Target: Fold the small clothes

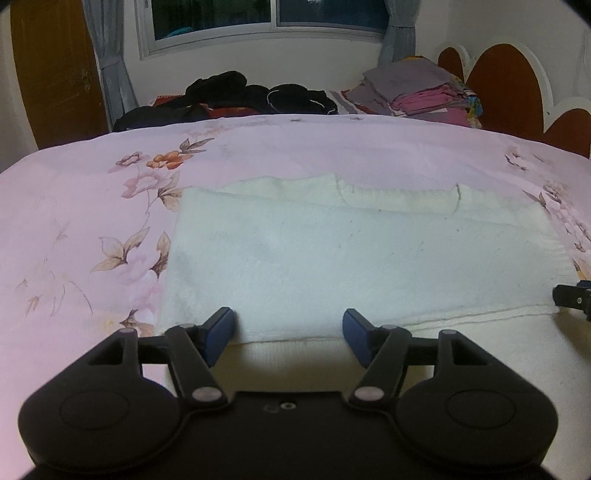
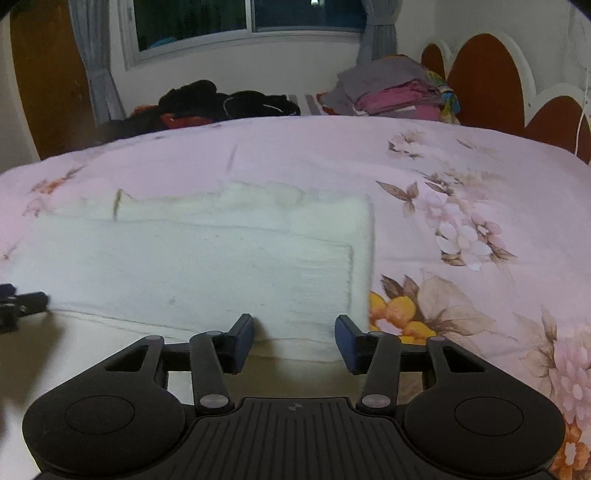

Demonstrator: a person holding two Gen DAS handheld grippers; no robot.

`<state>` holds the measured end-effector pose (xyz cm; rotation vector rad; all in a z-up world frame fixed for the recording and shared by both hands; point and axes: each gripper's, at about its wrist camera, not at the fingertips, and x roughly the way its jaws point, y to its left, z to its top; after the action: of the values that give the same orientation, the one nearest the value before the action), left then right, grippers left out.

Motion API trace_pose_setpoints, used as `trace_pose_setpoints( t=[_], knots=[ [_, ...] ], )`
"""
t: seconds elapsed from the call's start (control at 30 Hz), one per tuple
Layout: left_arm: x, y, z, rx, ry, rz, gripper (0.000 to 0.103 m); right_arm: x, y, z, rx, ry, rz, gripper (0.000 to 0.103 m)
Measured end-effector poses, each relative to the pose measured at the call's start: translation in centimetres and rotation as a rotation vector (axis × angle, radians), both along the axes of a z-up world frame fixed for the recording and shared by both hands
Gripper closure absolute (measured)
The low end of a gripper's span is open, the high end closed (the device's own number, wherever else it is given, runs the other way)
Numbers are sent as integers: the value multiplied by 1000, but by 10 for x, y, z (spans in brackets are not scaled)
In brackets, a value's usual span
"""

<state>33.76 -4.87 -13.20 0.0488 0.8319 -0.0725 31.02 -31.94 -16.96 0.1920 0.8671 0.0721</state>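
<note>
Left wrist view: my left gripper [image 1: 288, 328] hangs with its blue pads [image 1: 221, 332] spread, nothing between them, just short of the near folded edge of the white garment [image 1: 351, 258]. That garment lies flat on the pink flowered bedspread [image 1: 92, 221] straight ahead of the gripper, with a ribbed cream layer peeking out along its far side. Off to the right, the tip of my right gripper [image 1: 572, 297] shows at the garment's near corner. From the right wrist, my right gripper [image 2: 294, 338] is also parted and empty, just before the garment's [image 2: 203, 266] near right corner. Far beyond, dark clothes [image 1: 240, 96] and a folded stack [image 1: 424, 94] sit below the window [image 1: 273, 14].
</note>
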Motion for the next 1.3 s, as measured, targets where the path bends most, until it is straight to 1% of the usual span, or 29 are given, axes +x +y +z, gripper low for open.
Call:
trace_pose_setpoints(
  t=[0.07, 0.17, 0.23, 0.27, 0.3, 0.4, 0.47, 0.63, 0.83, 0.97, 1.03, 1.1, 1.2, 1.3],
  knots=[
    [0, 0, 2, -4, 12, 9, 38, -2, -3, 4, 11, -5, -5, 55],
    [-1, -2, 3, -3, 19, 22, 38, -5, -5, 6, 1, -2, -3, 55],
    [-4, -3, 3, 1, 21, 29, 37, -10, -8, 13, 43, -29, -2, 55],
    [-5, -4, 3, 4, 23, 29, 37, -12, -7, 17, 51, -45, 10, 55],
    [-5, -6, 2, 9, 26, 29, 36, -13, -4, 18, 38, -47, 22, 55],
    [-7, -9, 1, 16, 34, 39, 36, -6, 3, 12, 34, -2, 57, 55],
    [-10, -9, 1, 11, 36, 47, 36, -8, 5, 9, 37, 10, 71, 55],
    [-17, -13, 9, -4, 35, 51, 37, -19, 6, 16, 54, -19, 109, 55],
    [-29, -31, 16, -16, 25, 17, 37, -28, 17, 19, 98, -21, 169, 55],
    [-44, -38, 11, -13, 43, -5, 37, -36, 27, 14, 107, -9, 214, 55],
    [-53, -36, 7, 6, 53, -3, 37, -44, 31, 12, 112, -8, 237, 55],
    [-65, -29, 3, 19, 60, 8, 37, -52, 36, 9, 103, -5, 269, 55],
    [-82, -16, 0, 48, 57, 27, 33, -63, 40, 3, 44, -21, 307, 55],
    [-94, -4, 2, 55, 67, 57, 32, -70, 33, 0, 7, -32, 300, 55]
  ],
)
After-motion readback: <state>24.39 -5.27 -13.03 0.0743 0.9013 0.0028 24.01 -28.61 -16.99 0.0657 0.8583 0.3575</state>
